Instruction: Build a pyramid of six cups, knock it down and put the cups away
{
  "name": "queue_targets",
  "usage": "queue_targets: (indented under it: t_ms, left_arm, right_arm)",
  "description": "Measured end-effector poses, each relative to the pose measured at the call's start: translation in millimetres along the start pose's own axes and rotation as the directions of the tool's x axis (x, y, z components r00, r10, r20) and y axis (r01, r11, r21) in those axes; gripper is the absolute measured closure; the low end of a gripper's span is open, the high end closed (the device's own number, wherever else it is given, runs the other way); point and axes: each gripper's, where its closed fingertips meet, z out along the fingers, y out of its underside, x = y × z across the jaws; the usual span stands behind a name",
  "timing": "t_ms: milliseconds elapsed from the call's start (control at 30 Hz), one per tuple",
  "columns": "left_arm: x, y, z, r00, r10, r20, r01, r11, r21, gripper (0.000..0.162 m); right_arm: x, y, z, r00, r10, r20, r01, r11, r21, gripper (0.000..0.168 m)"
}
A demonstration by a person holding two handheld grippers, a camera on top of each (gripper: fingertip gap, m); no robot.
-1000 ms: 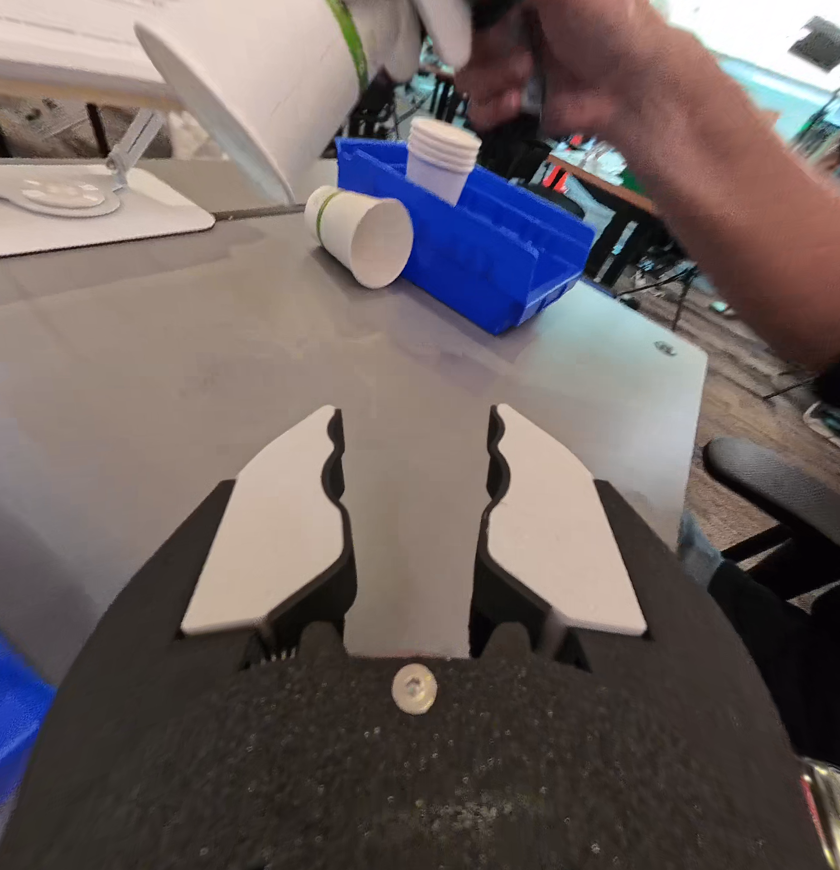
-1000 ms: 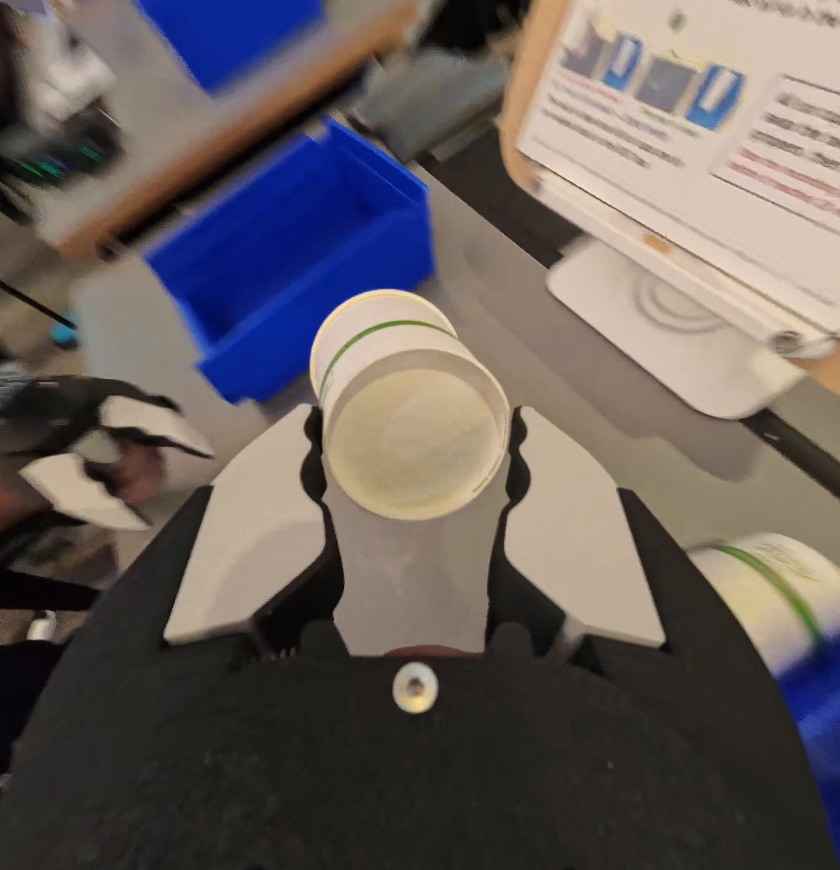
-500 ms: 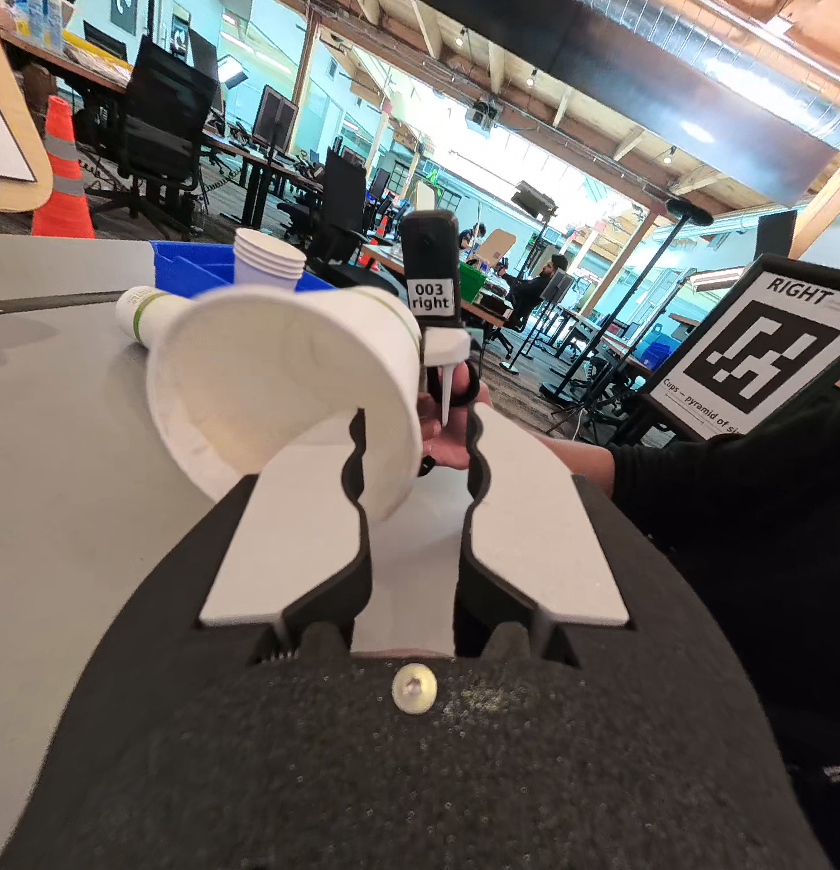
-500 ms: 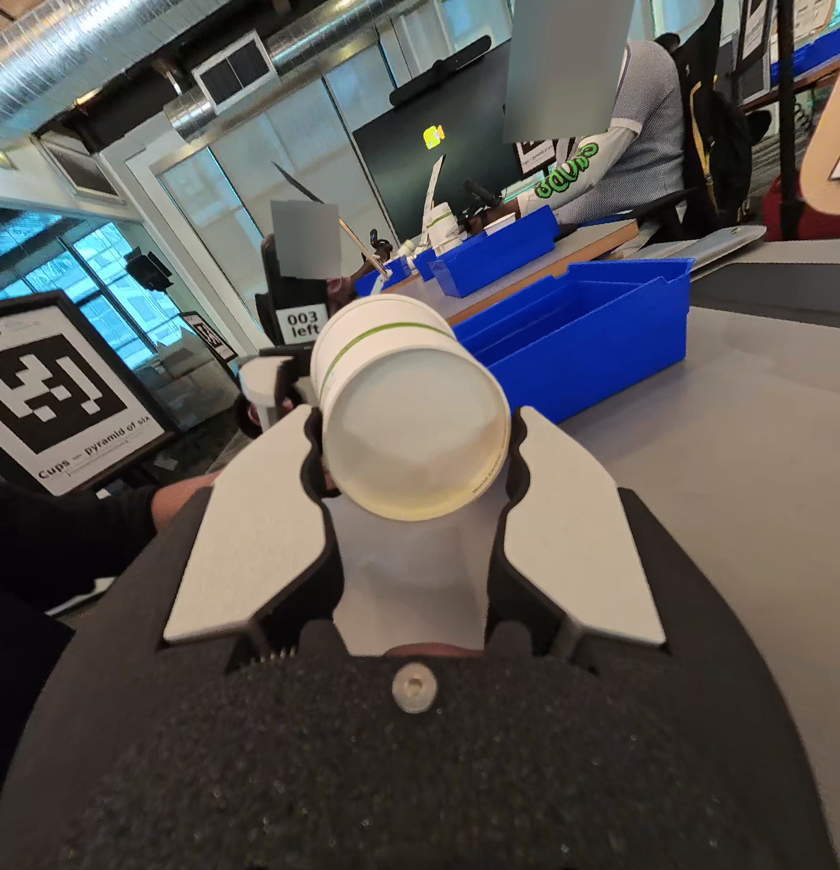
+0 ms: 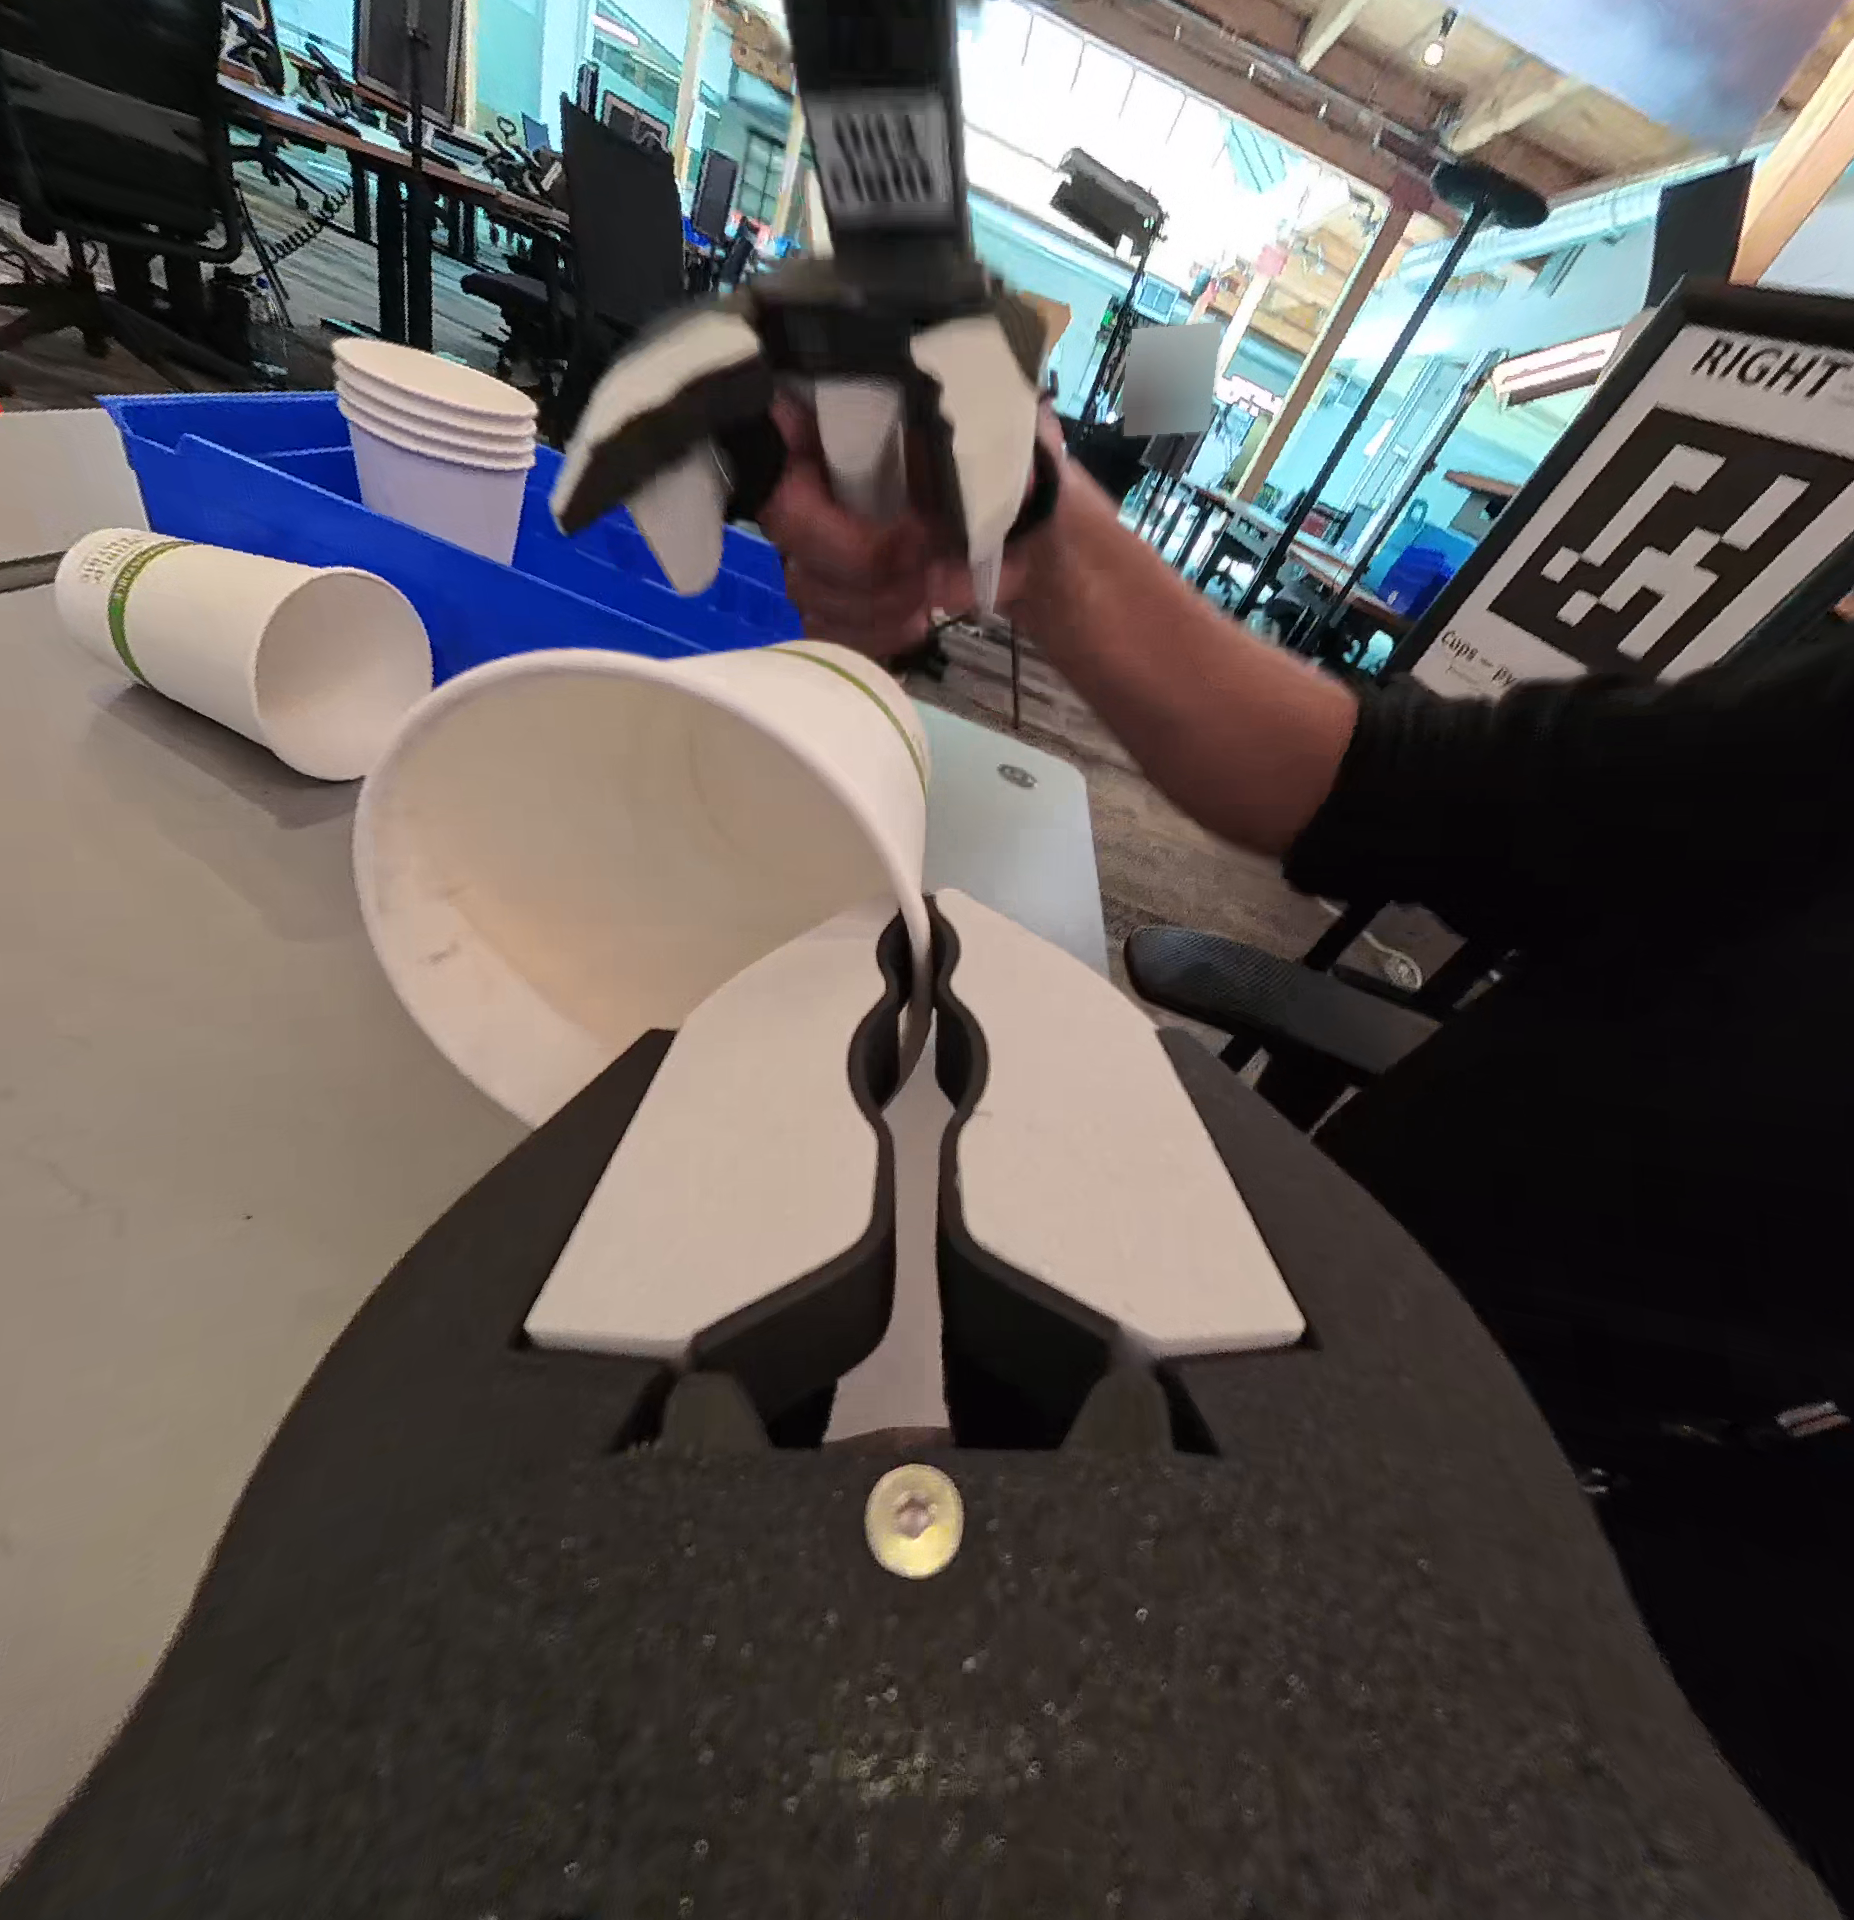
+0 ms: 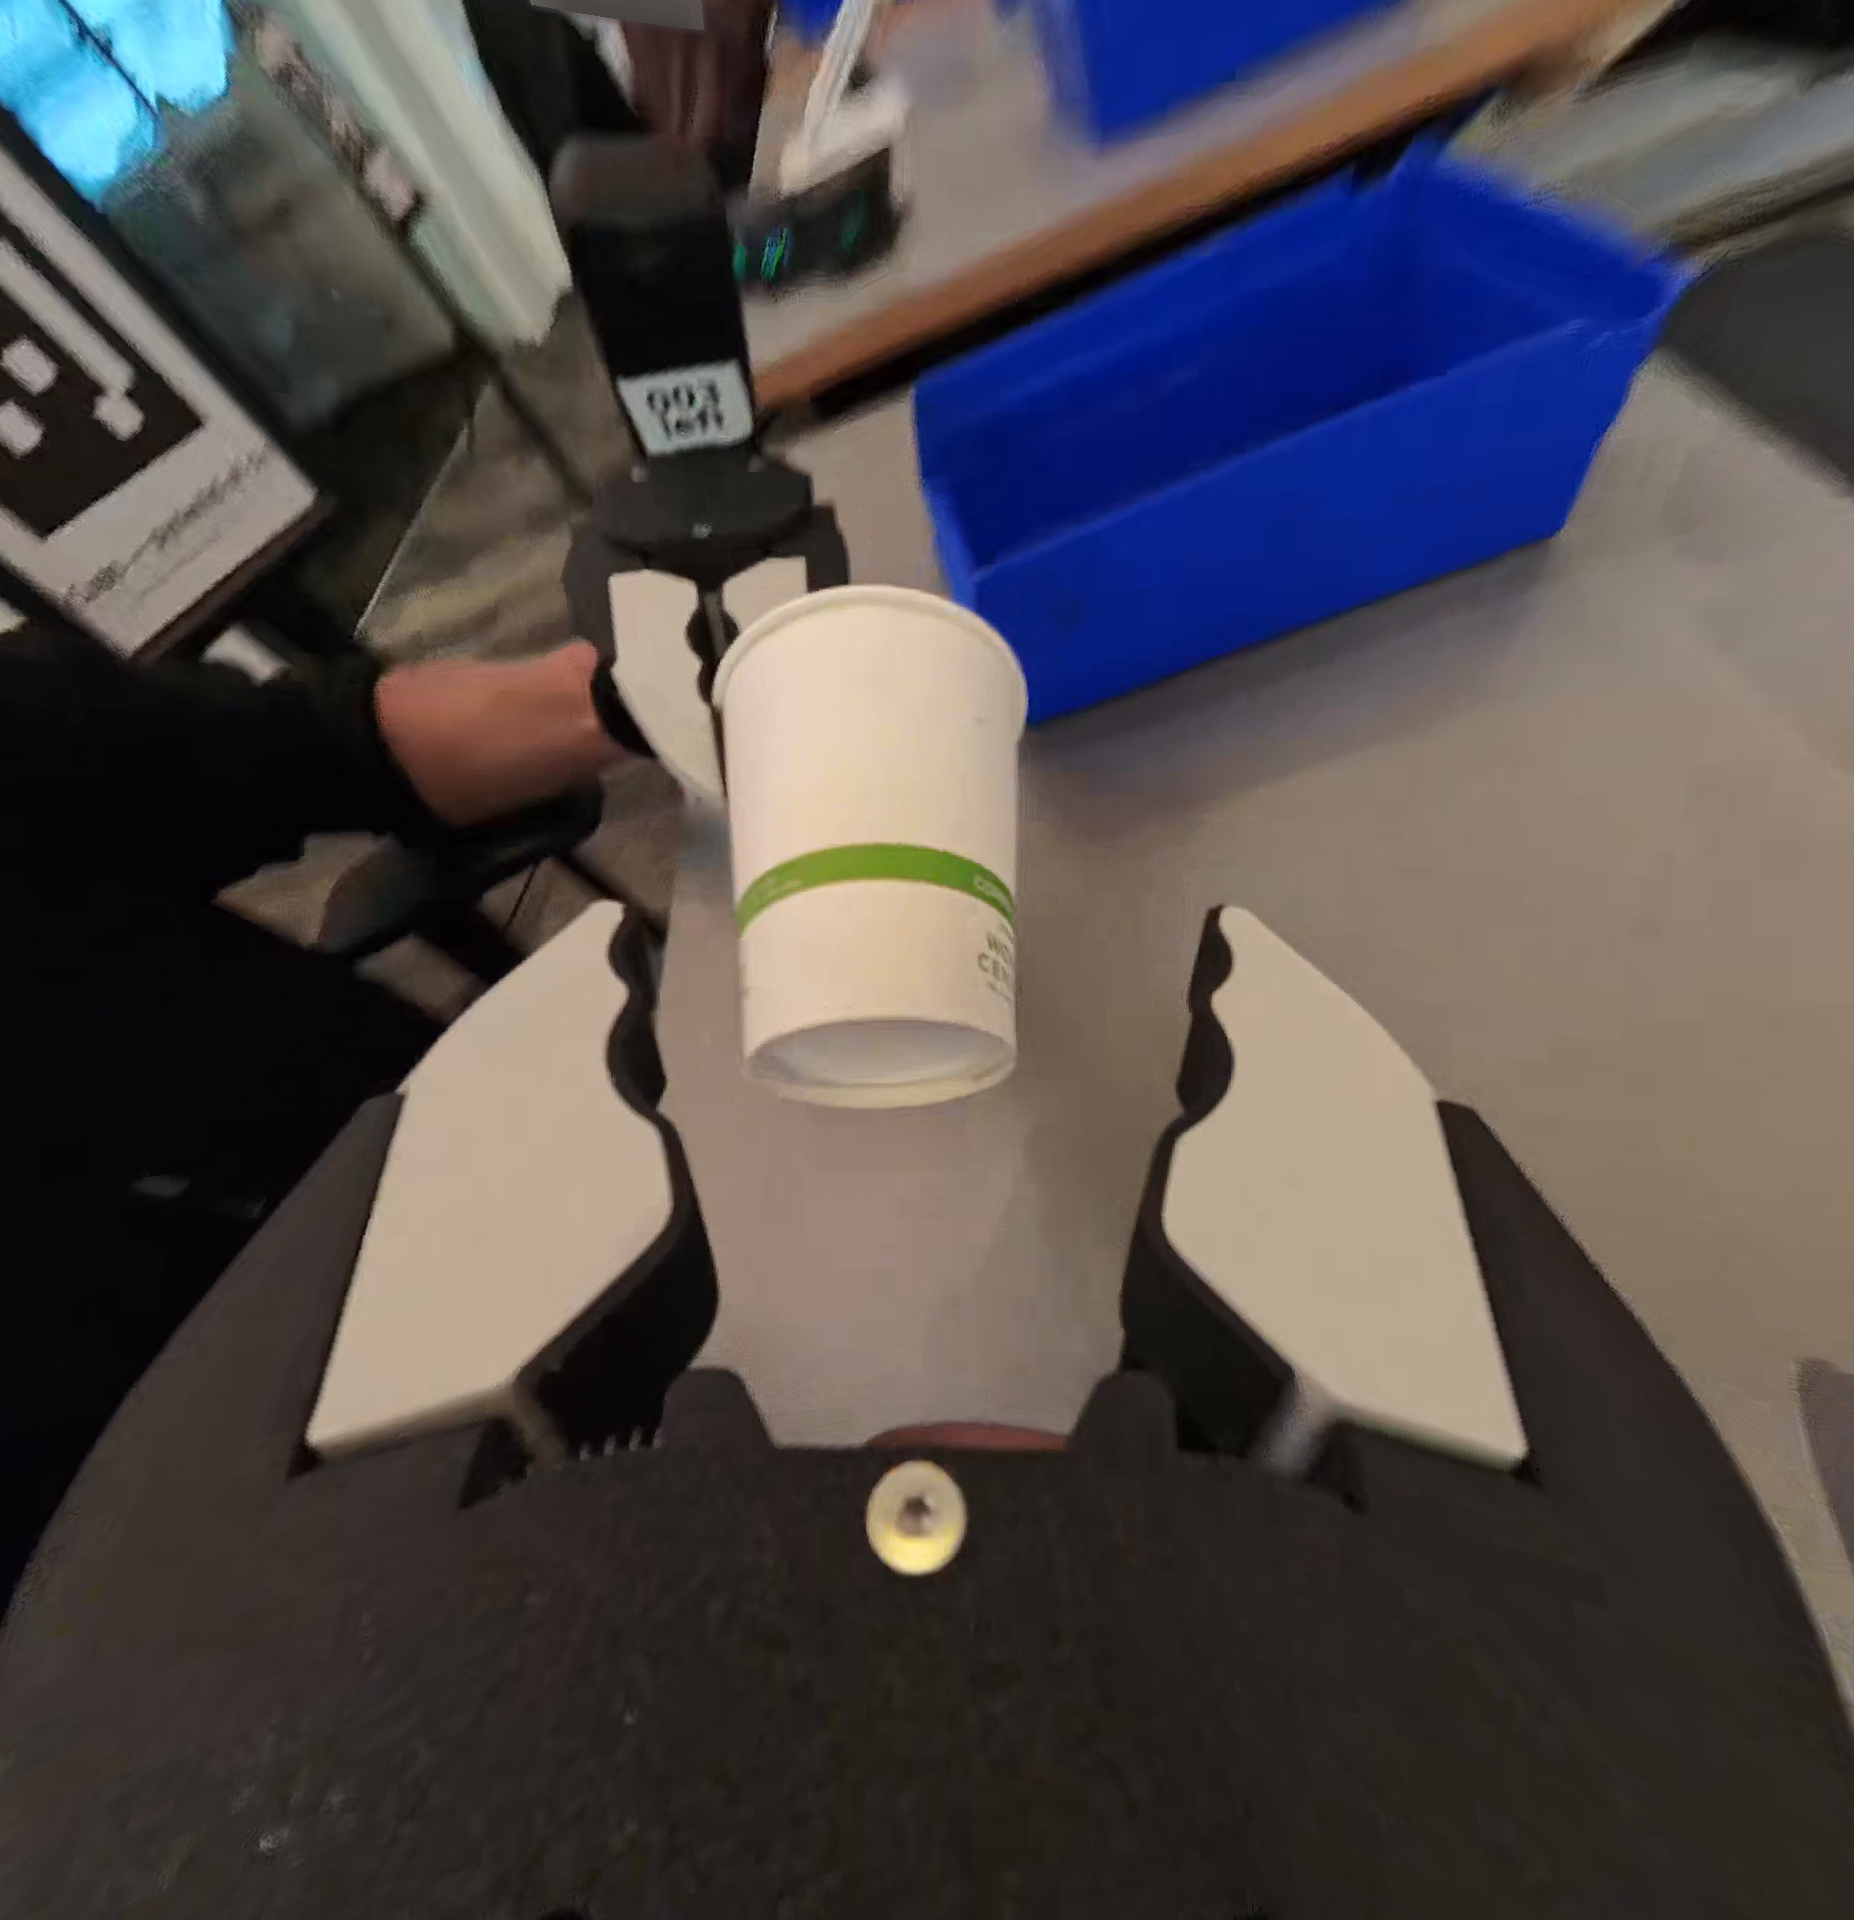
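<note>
My left gripper (image 5: 918, 935) is shut on the rim wall of a white paper cup with a green band (image 5: 642, 831), one pad inside it and one outside. The cup lies tilted, its mouth facing left over the grey table (image 5: 123, 1039). In the right wrist view the same cup (image 6: 871, 831) points its bottom at me, hanging from the left gripper (image 6: 694, 665). My right gripper (image 6: 923, 925) is wide open; its pads stand clear of the cup on both sides. It also shows raised in the left wrist view (image 5: 829, 499). Another cup (image 5: 237, 644) lies on its side.
A stack of several cups (image 5: 435, 447) stands in a blue bin (image 5: 279, 488) at the table's back. A second blue bin (image 6: 1266, 582) sits beyond the held cup. A framed marker sign (image 5: 1671, 520) and a black chair (image 5: 1266, 997) stand off the table's right edge.
My left gripper closed on the cup's rim while the right still held its base. The right gripper then opened, let go and drew back. The cup now hangs from the left gripper alone.
</note>
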Motion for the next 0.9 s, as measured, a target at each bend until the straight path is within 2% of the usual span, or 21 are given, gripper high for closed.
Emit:
queue_targets:
  t_ms: [100,167,300,433,500,600,633,733,767,833,900]
  left_arm:
    - [3,8,8,0.998,0.063,0.023,-0.062,0.997,-0.055,0.162]
    - [5,12,13,0.994,0.108,0.036,-0.105,0.991,-0.081,0.162]
    - [7,16,21,0.985,0.166,0.047,-0.16,0.981,-0.111,0.162]
    - [7,17,23,0.982,0.182,0.05,-0.175,0.978,-0.116,0.162]
    - [3,18,23,0.98,0.188,0.07,-0.178,0.976,-0.126,0.162]
    - [-6,11,18,0.976,0.167,0.137,-0.157,0.984,-0.079,0.159]
    - [-8,6,15,0.976,0.15,0.156,-0.143,0.988,-0.051,0.152]
    - [-22,-2,0,0.952,0.112,0.284,-0.119,0.993,0.007,0.113]
    - [-29,-2,-7,0.932,0.106,0.346,-0.12,0.993,0.021,0.104]
    - [-39,2,-22,0.89,0.102,0.445,-0.135,0.99,0.044,0.097]
    - [-47,8,-34,0.844,0.099,0.527,-0.143,0.989,0.045,0.098]
  right_arm:
    - [2,9,15,0.999,0.018,0.051,-0.001,0.949,-0.314,0.056]
    - [-2,17,30,0.995,0.011,0.098,0.036,0.882,-0.469,0.057]
    - [-11,32,57,0.984,0.008,0.177,0.108,0.763,-0.637,0.063]
    - [-16,42,67,0.978,0.003,0.208,0.149,0.689,-0.709,0.086]
    - [-13,41,69,0.978,-0.042,0.205,0.178,0.679,-0.712,0.087]
    - [-7,30,70,0.981,-0.098,0.167,0.186,0.714,-0.675,0.088]
    - [-3,26,70,0.982,-0.123,0.145,0.189,0.728,-0.659,0.088]
    - [22,13,59,0.971,-0.236,0.023,0.201,0.769,-0.607,0.088]
    - [31,6,54,0.965,-0.262,-0.029,0.2,0.8,-0.566,0.088]
    - [52,-13,37,0.936,-0.311,-0.167,0.206,0.866,-0.455,0.087]
    - [78,-36,10,0.893,-0.297,-0.338,0.205,0.937,-0.281,0.087]
